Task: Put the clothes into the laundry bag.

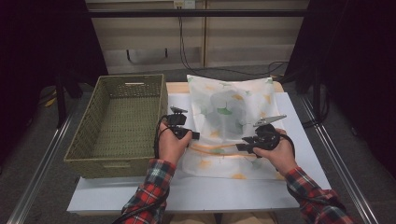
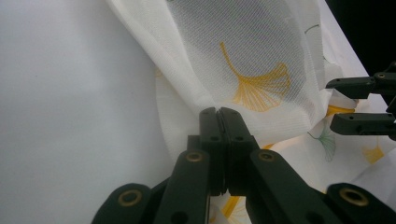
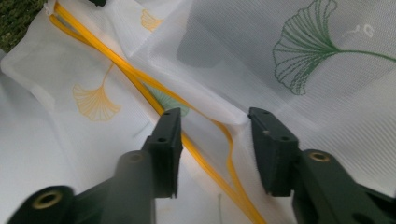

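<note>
Mesh laundry bag [image 1: 229, 126] lies flat on the white table [image 1: 299, 140], long axis running away from the person. Left gripper [image 2: 218, 112] is clamped on its left edge fabric. Right gripper [image 3: 215, 128], jaws apart, straddles the yellow zipper [image 3: 140, 77] at the near right; nothing is pinched.

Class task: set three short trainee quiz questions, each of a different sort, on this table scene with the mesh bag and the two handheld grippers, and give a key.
1. True or false: the left gripper is shut on the mesh bag.
2. The woven basket lies on which side of the bag in the high view? A left, B right
3. Fill in: the right gripper's jaws stand ____ over the bag's yellow zip.

Key: 1 true; 2 A; 3 open.
</note>
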The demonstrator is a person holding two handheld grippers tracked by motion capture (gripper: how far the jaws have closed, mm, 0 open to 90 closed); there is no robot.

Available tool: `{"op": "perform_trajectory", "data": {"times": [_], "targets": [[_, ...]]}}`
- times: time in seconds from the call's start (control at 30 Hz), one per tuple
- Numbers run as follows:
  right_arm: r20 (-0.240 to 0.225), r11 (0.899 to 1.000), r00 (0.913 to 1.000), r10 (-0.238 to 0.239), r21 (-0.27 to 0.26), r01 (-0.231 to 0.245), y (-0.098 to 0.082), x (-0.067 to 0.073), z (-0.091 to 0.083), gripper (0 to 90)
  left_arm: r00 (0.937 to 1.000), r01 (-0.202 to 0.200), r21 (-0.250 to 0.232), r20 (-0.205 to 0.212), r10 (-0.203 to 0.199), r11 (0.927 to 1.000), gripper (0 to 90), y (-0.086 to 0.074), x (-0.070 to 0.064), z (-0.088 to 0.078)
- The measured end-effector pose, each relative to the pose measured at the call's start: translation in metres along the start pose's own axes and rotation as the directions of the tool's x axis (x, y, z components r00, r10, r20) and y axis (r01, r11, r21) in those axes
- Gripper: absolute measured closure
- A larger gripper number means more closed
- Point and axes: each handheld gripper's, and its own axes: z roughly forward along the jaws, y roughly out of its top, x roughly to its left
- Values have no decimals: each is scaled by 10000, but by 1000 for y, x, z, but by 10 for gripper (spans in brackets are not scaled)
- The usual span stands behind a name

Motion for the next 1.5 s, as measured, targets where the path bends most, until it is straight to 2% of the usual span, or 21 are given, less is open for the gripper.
{"op": "perform_trajectory", "data": {"times": [0.03, 0.07, 0.17, 0.3, 0.4, 0.5, 0.63, 0.87, 1.23, 1.5], "targets": [[63, 10000, 10000, -19, -33, 19, 1, 1, 0, 522, 9999, 102, -82, 15, -102, 9999, 889, 0, -1, 0], [117, 9999, 9999, -84, -90, 85, 1, 2, 0, 503, 10000, 5, -63, -43, -5, 10000, 889, 0, 0, -1], [119, 9999, 9999, -53, -164, 55, 2, 4, 1, 447, 9998, 50, -65, -209, -51, 10000, 888, 0, 0, -2], [91, 9998, 9998, -150, -125, 152, 6, 7, 2, 431, 9991, 72, 46, -427, -70, 10000, 887, -1, 1, -2], [105, 9996, 9996, -263, -53, 264, 10, 10, 3, 410, 9990, 124, 82, -430, -121, 9999, 886, -1, 2, -2], [-80, 9993, 9994, -332, -161, 331, 14, 15, 4, 401, 9986, 150, 77, -501, -146, 9999, 882, -1, 1, -2], [-366, 9987, 9982, -468, -194, 461, 18, 26, 9, 395, 9988, 231, -12, -421, -231, 9997, 876, -2, 0, -2], [-855, 9978, 9942, -657, -125, 649, 20, 43, 21, 395, 9991, 143, 76, -390, -140, 9999, 880, -1, -4, -3], [-1234, 9976, 9900, -683, 58, 696, 20, 54, 34, 395, 9994, 151, 329, -303, -141, 9993, 890, -3, -10, 3], [-1365, 9966, 9874, -798, 87, 818, 22, 59, 41, 401, 9996, 268, 157, 18, -269, 9995, 891, -1, -13, 1]]}}
